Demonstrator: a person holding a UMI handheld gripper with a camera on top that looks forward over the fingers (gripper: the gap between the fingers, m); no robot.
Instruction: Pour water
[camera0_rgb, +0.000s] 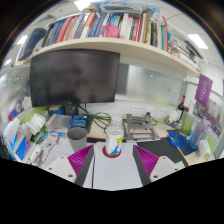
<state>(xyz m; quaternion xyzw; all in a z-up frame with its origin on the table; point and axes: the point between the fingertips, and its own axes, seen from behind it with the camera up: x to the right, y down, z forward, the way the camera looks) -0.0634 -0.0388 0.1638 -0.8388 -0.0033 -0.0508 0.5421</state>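
A small white bottle (113, 138) with a blue-marked label stands upright on a red ring-shaped base (113, 153) on the desk. It is just ahead of my gripper (114, 152), roughly in line with the gap between the fingertips. The gripper is open. Its magenta pads (80, 160) are spread wide to either side, and neither finger touches the bottle. A white sheet (112, 178) lies on the desk between the fingers.
A dark cup (77, 133) stands left of the bottle, and a metal rack (138, 125) sits behind it to the right. A black monitor (75, 78) rises at the back under a bookshelf (100, 28). Clutter crowds both desk ends (20, 140).
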